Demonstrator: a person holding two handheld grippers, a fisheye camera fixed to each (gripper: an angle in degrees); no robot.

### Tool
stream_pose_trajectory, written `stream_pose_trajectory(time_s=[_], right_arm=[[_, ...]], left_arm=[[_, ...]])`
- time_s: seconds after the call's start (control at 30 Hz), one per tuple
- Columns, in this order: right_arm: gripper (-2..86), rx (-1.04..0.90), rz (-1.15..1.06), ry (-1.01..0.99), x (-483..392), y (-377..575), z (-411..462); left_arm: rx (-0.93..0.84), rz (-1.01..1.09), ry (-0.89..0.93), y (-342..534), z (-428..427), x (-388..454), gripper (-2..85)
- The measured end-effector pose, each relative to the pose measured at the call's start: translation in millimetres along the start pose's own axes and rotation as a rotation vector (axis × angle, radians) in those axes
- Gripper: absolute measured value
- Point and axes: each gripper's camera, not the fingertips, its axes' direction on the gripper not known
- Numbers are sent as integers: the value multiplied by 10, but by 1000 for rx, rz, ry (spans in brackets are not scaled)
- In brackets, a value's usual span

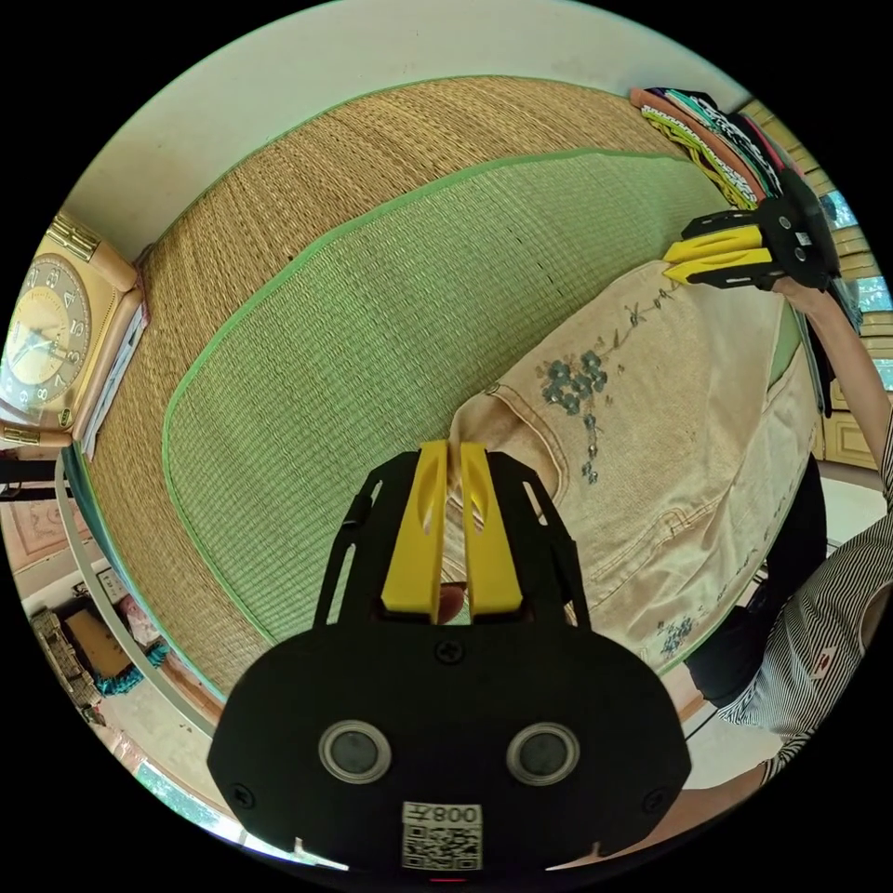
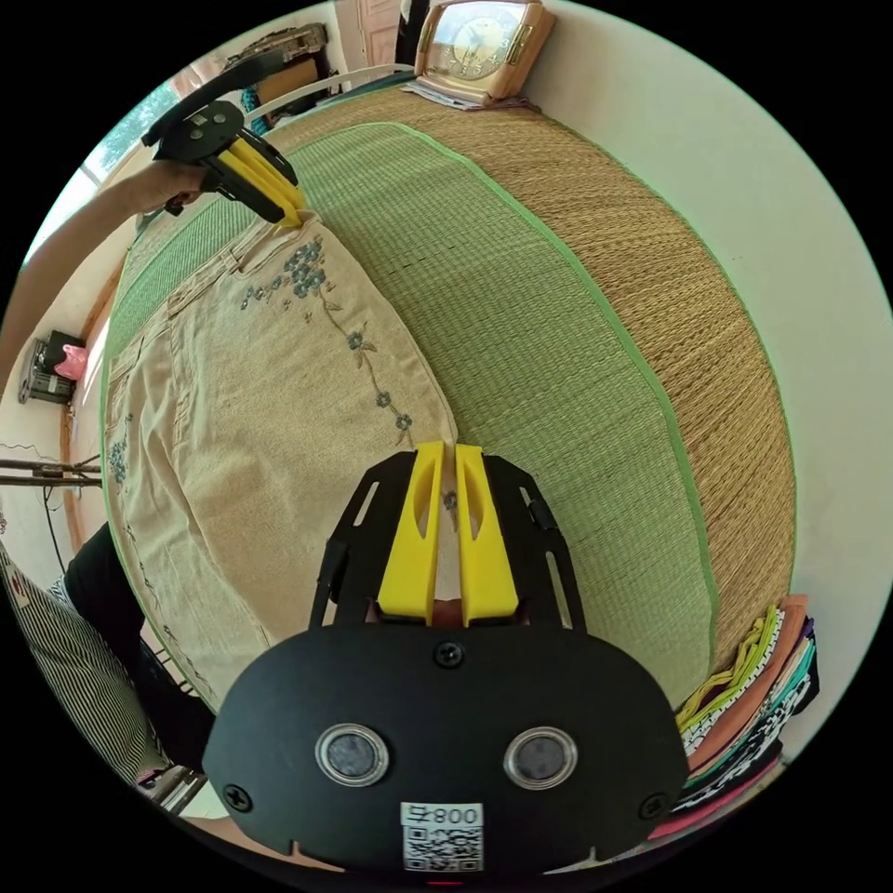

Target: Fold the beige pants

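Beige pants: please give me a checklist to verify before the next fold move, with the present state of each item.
1. Left hand-held gripper shut on the beige pants at the waist end: ok.
2. Right hand-held gripper shut on the far edge: ok.
3. Pants spread flat on the green mat: ok.
4. Mat beyond the pants free for folding: ok.
5. Stack of folded clothes apart from the pants: ok.
6. Cloth hanging over the near edge: cannot tell how far.
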Motion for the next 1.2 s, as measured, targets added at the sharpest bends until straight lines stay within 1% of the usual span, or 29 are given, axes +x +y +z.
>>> stream_pose_trajectory(time_s=[0.1,0.3,0.57,0.73,0.93,1.2], right_arm=[[12,-4,22,-24,19,-5,104],[5,-12,36,55,-132,-3,285],[3,91,101,121,-348,295,184],[4,146,122,149,-583,584,71],[3,207,147,92,-923,1077,4],[3,216,123,68,-1511,1593,175]], left_arm=[[2,-3,-28,-23,3,148,23],[12,-3,-124,2,-77,520,15],[116,-55,-181,368,-486,991,12],[179,-60,-208,814,-825,1432,11],[238,-61,-190,1513,-1072,1940,9],[227,-60,-147,2427,-1082,2466,7]])
